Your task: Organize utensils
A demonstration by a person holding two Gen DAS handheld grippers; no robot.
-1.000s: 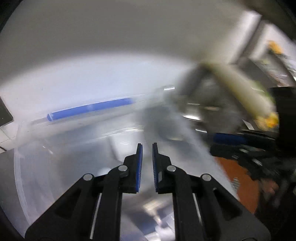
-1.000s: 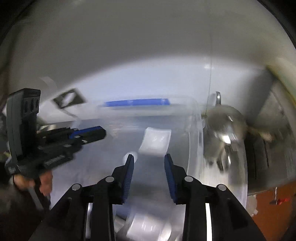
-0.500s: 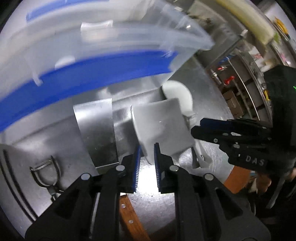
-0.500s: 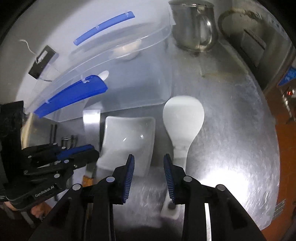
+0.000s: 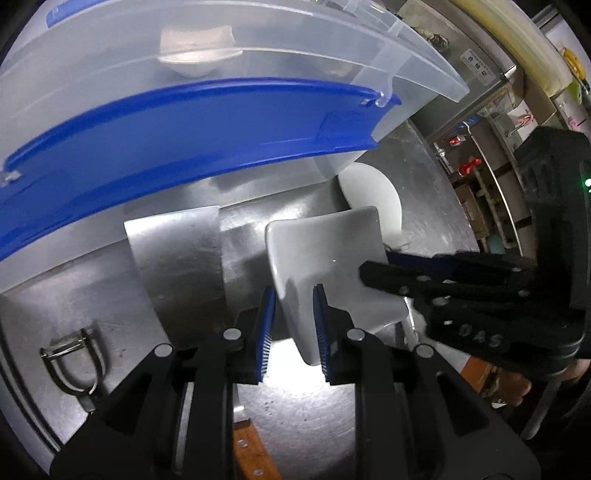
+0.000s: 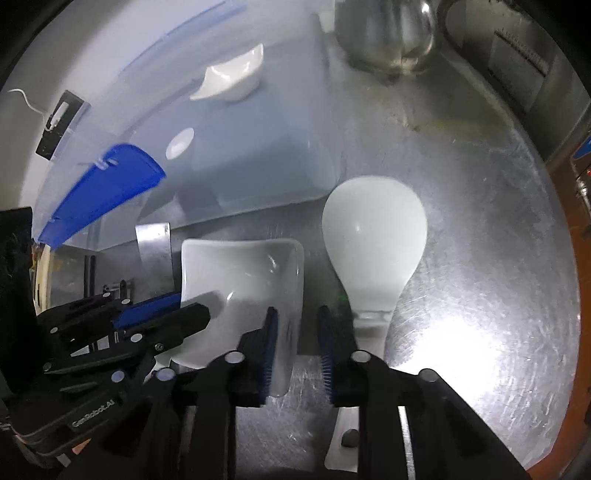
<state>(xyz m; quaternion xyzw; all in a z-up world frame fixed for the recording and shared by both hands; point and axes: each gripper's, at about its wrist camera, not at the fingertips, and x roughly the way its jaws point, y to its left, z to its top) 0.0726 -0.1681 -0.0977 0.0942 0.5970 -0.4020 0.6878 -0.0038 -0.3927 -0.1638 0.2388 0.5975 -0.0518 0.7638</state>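
Note:
A white square dish lies on the steel table, with a white rice paddle right beside it. My left gripper straddles the dish's left rim. Its jaws are opening, and a gap shows at the left pad. My right gripper straddles the right rim. Those jaws are closing, with bare steel still showing between the rim and the right pad. Behind the dish stands a clear plastic box with blue latches and a small white dish inside.
A steel cleaver blade with a wooden handle lies left of the dish, and a metal peeler lies further left. A steel kettle stands at the back right. A person's hand holds the right gripper.
Both grippers have come down from above the box to the dish on the table. The right jaws have narrowed around the right rim. The left jaws have widened slightly over the left rim.

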